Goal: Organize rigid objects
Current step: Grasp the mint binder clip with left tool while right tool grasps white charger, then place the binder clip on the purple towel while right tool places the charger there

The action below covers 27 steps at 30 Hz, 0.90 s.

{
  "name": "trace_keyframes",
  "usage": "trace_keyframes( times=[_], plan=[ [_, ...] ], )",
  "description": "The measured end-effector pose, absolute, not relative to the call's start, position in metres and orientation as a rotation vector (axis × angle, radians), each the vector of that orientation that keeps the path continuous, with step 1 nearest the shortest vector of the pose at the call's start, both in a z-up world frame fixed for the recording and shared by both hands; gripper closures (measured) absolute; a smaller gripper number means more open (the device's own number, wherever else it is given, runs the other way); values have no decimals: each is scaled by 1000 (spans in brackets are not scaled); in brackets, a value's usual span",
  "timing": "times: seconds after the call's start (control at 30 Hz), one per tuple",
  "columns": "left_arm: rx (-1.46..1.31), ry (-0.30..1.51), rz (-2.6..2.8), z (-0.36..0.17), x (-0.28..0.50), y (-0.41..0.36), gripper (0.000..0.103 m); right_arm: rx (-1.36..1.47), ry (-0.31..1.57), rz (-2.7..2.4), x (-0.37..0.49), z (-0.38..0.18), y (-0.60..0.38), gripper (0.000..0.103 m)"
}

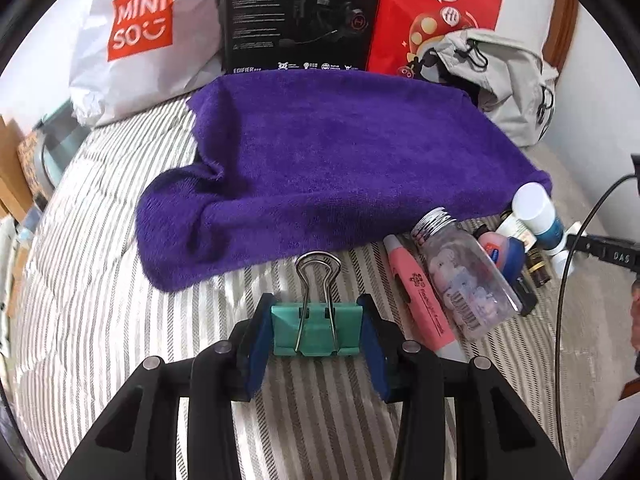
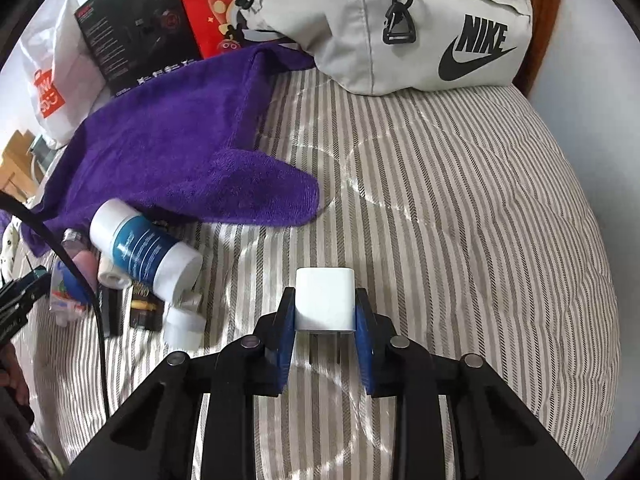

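My left gripper (image 1: 316,330) is shut on a green binder clip (image 1: 316,330), its wire handles pointing forward over the striped bedcover (image 1: 100,280). A purple towel (image 1: 320,152) lies spread just beyond it. To the right lies a pile: a pink highlighter (image 1: 420,304), a clear bottle with a metal cap (image 1: 460,276), a white and blue tube (image 1: 540,216). My right gripper (image 2: 324,308) is shut on a white charger plug (image 2: 324,300) above the bedcover (image 2: 460,220). The tube (image 2: 140,248) and other small items lie to its left, the towel (image 2: 180,148) behind them.
Behind the towel stand a white Miniso bag (image 1: 132,40), a black box (image 1: 300,16) and a red bag (image 1: 432,12). A grey Nike backpack (image 2: 420,28) rests at the back right. A black cable (image 2: 80,280) crosses the left of the right wrist view.
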State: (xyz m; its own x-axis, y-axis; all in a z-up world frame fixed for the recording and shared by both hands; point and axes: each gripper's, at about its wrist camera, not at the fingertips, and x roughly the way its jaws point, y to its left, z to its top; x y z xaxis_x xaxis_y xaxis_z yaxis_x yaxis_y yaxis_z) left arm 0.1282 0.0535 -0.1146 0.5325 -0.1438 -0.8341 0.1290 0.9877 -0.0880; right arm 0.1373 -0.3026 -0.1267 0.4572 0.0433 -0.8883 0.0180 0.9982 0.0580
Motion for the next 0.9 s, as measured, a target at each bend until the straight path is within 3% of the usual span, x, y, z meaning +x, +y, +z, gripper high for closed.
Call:
trace_keyframes(
  times=[0.33,0.9],
  plan=[
    [-65,980,-137,-93,124,74,64,65,1060,86,129,-101,-297,76],
    [0,878,-164,-33,171,65,64,43,957,219,195,-60,-259,76]
  ],
)
